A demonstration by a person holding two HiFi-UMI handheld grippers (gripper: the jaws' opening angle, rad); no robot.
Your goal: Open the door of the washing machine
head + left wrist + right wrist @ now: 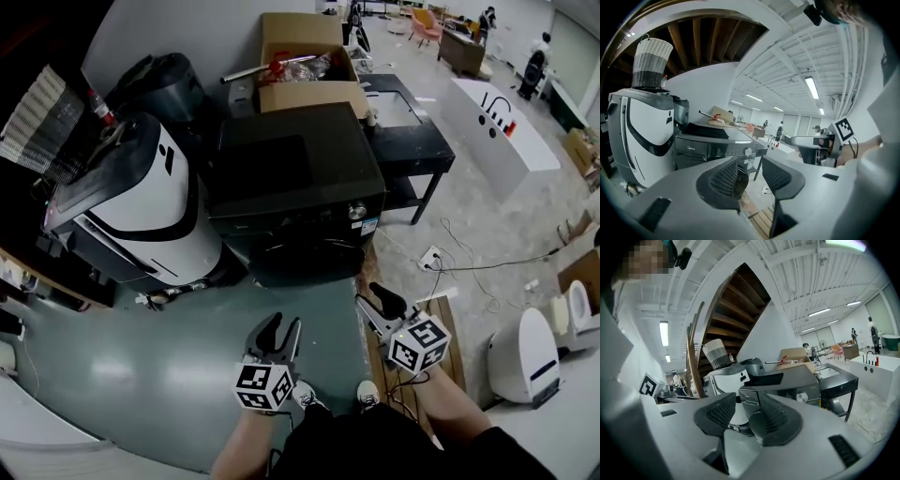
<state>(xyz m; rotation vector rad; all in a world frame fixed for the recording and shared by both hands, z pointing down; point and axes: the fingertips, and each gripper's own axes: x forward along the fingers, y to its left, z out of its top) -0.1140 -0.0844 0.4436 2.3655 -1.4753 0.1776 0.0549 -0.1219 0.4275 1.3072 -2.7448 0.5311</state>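
Left hand-held gripper (277, 330) and right hand-held gripper (377, 302), both with jaws apart and empty, hover in front of the washing machine (295, 173), clear of its closed door (305, 255); approach, grasp and pull are all outstanding.

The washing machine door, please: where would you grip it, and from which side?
Probably the round door's rim, straight from the washing machine's front: the door sits in that face, and a white appliance crowds one side. Its handle is not discernible.
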